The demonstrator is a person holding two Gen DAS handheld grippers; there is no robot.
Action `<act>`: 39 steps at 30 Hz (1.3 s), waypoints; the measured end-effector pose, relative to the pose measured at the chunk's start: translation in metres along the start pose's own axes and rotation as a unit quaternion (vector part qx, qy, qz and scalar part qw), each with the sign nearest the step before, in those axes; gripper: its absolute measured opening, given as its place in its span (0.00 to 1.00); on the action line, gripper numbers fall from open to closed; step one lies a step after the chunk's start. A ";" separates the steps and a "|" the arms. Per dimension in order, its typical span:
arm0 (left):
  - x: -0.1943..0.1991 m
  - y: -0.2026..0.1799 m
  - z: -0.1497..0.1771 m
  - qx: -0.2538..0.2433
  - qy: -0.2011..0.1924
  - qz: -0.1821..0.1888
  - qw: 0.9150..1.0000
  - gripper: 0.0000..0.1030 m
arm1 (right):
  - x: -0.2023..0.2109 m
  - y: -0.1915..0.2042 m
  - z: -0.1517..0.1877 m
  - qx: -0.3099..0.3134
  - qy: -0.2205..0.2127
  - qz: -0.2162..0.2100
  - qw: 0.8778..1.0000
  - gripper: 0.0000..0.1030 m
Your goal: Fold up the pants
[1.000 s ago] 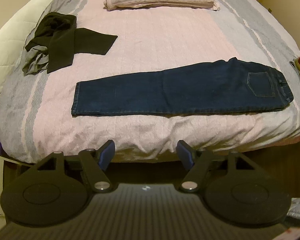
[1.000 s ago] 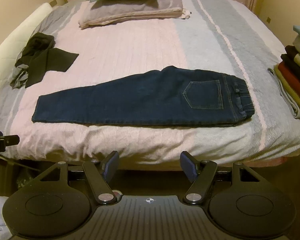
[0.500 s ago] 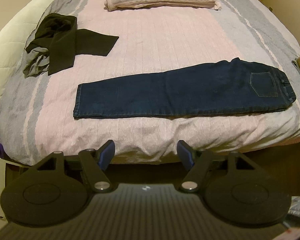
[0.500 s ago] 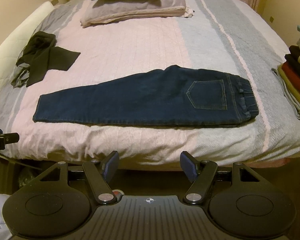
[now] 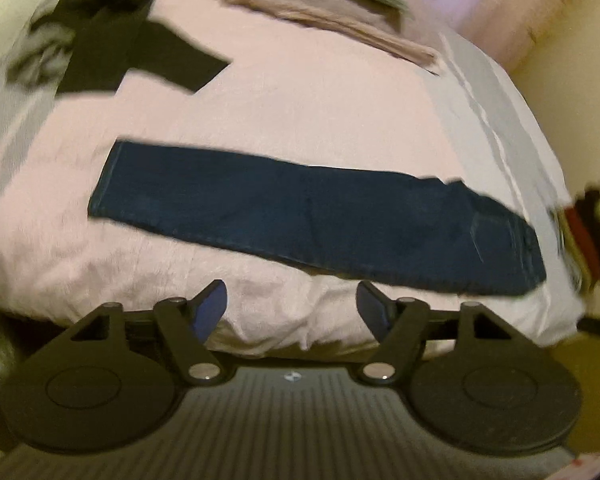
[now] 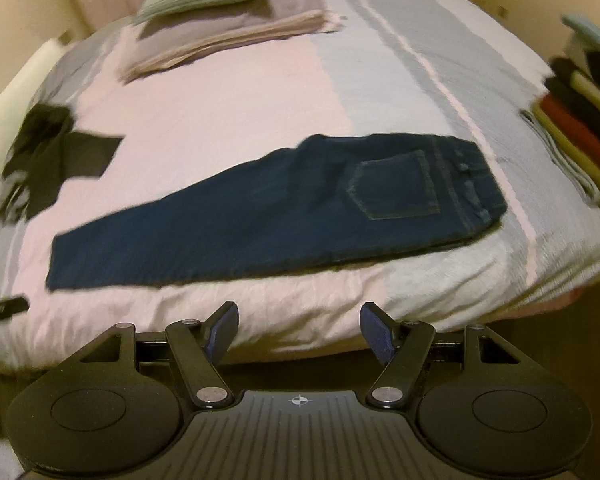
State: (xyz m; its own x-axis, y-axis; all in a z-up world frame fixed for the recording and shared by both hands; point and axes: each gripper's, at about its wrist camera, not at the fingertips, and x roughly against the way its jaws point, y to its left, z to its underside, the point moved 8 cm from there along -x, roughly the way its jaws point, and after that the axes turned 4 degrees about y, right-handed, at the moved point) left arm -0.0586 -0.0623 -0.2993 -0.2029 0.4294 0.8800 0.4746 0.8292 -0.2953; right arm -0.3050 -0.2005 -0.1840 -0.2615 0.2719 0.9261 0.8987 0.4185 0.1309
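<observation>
Left wrist view was smeared with blur, but the jeans (image 5: 312,220) lay flat along the near edge of the bed (image 5: 300,92), already doubled leg over leg, cuffs at the left and waistband at the right. The left gripper (image 5: 291,306) hung short of the mattress edge with its jaws well apart and nothing between them. A black garment (image 5: 140,52) sat well apart at the far left, and pillows (image 5: 332,12) lay at the head. From there the risk was a pinch that caught only the top leg at the cuffs, or took the bedspread with it, so the fold would drag the cover or split the layers. Right wrist view was sharper: the jeans (image 6: 284,216) showed the back pocket (image 6: 396,184) up, waistband near a stack of folded clothes (image 6: 572,136) at the right. The right gripper (image 6: 298,330) likewise stood wide and empty, off the bed. If its jaws came down shallow on the thick waistband, the denim could slip out mid-lift; a wide swing might also knock the stack.
</observation>
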 end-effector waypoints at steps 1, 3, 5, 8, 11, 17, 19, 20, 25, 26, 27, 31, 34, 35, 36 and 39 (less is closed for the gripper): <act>-0.008 0.014 -0.002 0.021 0.001 0.012 1.000 0.63 | -0.003 -0.003 -0.002 -0.010 0.000 0.004 1.000 0.63; -0.022 0.038 -0.006 0.053 0.002 0.025 0.998 0.63 | -0.011 -0.006 -0.004 -0.032 0.002 0.014 0.999 0.63; -0.040 0.063 -0.008 0.087 0.006 0.035 0.996 0.63 | -0.021 -0.008 -0.004 -0.047 0.002 0.022 0.999 0.63; -0.064 0.093 -0.012 0.135 0.010 0.051 0.989 0.62 | -0.045 -0.008 -0.002 -0.070 0.005 0.030 0.997 0.63; -0.083 0.113 -0.017 0.146 0.010 0.038 0.989 0.61 | -0.068 -0.005 -0.001 -0.105 0.013 0.035 0.994 0.63; -0.102 0.130 -0.021 0.152 0.020 0.048 0.987 0.61 | -0.080 0.008 0.001 -0.146 0.002 0.039 0.988 0.63; -0.108 0.136 -0.022 0.158 0.020 0.058 0.986 0.59 | -0.079 0.013 0.005 -0.146 0.005 0.044 0.988 0.63; -0.112 0.141 -0.024 0.165 0.018 0.068 0.984 0.57 | -0.077 0.014 0.008 -0.145 0.007 0.048 0.988 0.63; -0.135 0.159 -0.031 0.221 -0.009 0.111 0.969 0.50 | -0.082 0.011 0.021 -0.145 0.018 0.076 0.986 0.63; -0.142 0.163 -0.031 0.238 -0.014 0.119 0.964 0.50 | -0.085 0.007 0.023 -0.148 0.022 0.080 0.986 0.63; -0.148 0.167 -0.032 0.254 -0.017 0.126 0.959 0.50 | -0.089 0.005 0.026 -0.150 0.025 0.084 0.985 0.63; -0.174 0.184 -0.027 0.319 -0.030 0.138 0.937 0.49 | -0.110 0.000 0.030 -0.141 0.037 0.091 0.985 0.63; -0.186 0.194 -0.020 0.364 -0.042 0.147 0.919 0.46 | -0.125 -0.003 0.031 -0.129 0.039 0.092 0.987 0.63; -0.188 0.196 -0.018 0.373 -0.046 0.150 0.914 0.46 | -0.131 -0.005 0.031 -0.126 0.041 0.092 0.987 0.63; -0.191 0.197 -0.016 0.381 -0.050 0.152 0.911 0.45 | -0.137 -0.006 0.031 -0.124 0.042 0.091 0.987 0.63; -0.196 0.199 -0.018 0.391 -0.068 0.149 0.906 0.45 | -0.152 -0.013 0.032 -0.125 0.047 0.085 0.987 0.63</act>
State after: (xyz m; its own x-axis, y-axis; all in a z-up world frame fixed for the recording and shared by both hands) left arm 0.0908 0.0117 -0.5241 -0.2948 0.6716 0.6797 -0.2148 0.6466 -0.7320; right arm -0.2881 -0.2195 -0.3379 -0.0761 0.2342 0.9692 0.9888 0.1428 0.0431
